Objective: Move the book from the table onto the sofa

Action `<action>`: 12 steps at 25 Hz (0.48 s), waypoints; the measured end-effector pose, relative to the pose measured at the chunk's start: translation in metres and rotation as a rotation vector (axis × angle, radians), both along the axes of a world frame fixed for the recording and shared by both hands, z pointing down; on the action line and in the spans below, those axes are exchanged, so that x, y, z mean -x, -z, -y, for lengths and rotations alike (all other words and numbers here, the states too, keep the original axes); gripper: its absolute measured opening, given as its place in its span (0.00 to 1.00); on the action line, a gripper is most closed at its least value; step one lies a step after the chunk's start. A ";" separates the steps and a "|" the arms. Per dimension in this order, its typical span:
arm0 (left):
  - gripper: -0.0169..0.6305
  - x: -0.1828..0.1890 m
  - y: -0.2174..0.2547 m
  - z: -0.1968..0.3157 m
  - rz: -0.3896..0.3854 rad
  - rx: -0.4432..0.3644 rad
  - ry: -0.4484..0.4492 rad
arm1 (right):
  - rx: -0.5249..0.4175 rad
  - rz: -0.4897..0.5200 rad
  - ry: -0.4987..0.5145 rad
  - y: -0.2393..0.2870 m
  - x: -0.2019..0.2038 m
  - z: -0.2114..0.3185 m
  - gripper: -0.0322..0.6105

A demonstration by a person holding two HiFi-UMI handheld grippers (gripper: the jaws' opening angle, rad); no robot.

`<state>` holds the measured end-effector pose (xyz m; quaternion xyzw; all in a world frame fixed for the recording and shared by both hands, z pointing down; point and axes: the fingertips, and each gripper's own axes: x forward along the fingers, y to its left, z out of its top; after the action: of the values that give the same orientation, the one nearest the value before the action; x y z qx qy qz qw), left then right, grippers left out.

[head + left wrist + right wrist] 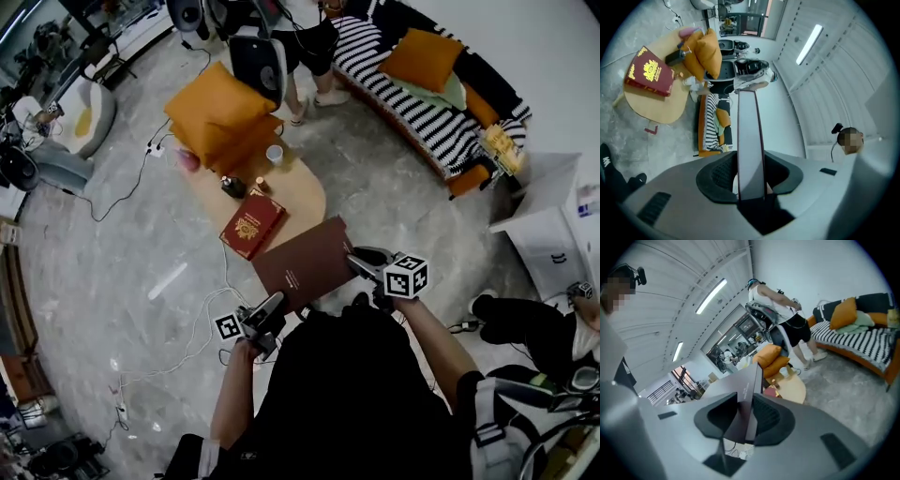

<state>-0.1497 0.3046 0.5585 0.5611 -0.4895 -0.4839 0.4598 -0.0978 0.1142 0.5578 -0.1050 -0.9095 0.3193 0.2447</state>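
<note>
Your left gripper (270, 309) and right gripper (362, 264) each clamp an edge of the brown book (305, 262). You hold it above the floor (394, 192), just beside the table (302, 194), where a red book (252, 223) lies. The sofa (422, 117) stands well apart.

Book (305, 265) between left gripper (272, 307) and right gripper (361, 262) (before table (302, 192)), sofa (403, 103) far right

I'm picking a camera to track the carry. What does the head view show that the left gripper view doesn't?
Only the head view: the right gripper and the whole cover of the brown book. Only the left gripper view: the strip light and that book edge-on between its jaws. Both: the red book, table and striped sofa.
</note>
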 end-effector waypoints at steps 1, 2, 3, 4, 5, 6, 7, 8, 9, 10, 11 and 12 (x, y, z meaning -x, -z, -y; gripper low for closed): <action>0.26 -0.006 0.002 0.017 0.000 -0.004 -0.029 | -0.002 0.007 -0.037 0.002 -0.011 0.015 0.23; 0.26 -0.013 0.003 0.033 -0.001 -0.007 -0.055 | -0.003 0.015 -0.072 0.004 -0.022 0.030 0.23; 0.26 -0.021 0.004 0.049 -0.003 -0.010 -0.079 | -0.004 0.023 -0.105 0.005 -0.035 0.045 0.23; 0.26 -0.030 0.005 0.064 -0.003 -0.013 -0.102 | -0.005 0.029 -0.134 0.005 -0.047 0.058 0.23; 0.26 -0.039 0.006 0.078 -0.002 -0.015 -0.124 | -0.005 0.035 -0.160 0.006 -0.061 0.070 0.23; 0.26 -0.049 0.006 0.092 0.000 -0.014 -0.145 | -0.004 0.038 -0.183 0.005 -0.074 0.082 0.23; 0.26 -0.058 0.006 0.105 0.001 -0.012 -0.167 | -0.004 0.040 -0.206 0.004 -0.088 0.095 0.23; 0.26 -0.066 0.005 0.119 0.002 -0.011 -0.189 | -0.006 0.040 -0.229 0.004 -0.100 0.107 0.23; 0.26 -0.074 0.005 0.133 0.000 -0.011 -0.213 | -0.009 0.038 -0.252 0.003 -0.112 0.118 0.23; 0.26 -0.082 0.005 0.145 -0.005 -0.010 -0.236 | -0.012 0.037 -0.276 0.002 -0.124 0.129 0.23; 0.26 -0.090 0.004 0.155 -0.012 -0.007 -0.258 | -0.011 0.037 -0.300 0.002 -0.136 0.137 0.23; 0.26 -0.097 0.004 0.163 -0.017 -0.003 -0.279 | -0.007 0.038 -0.325 0.002 -0.147 0.143 0.23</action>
<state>-0.0522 0.1415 0.5546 0.6202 -0.4019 -0.4207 0.5261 0.0494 -0.0284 0.5557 0.0382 -0.9200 0.3494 0.1731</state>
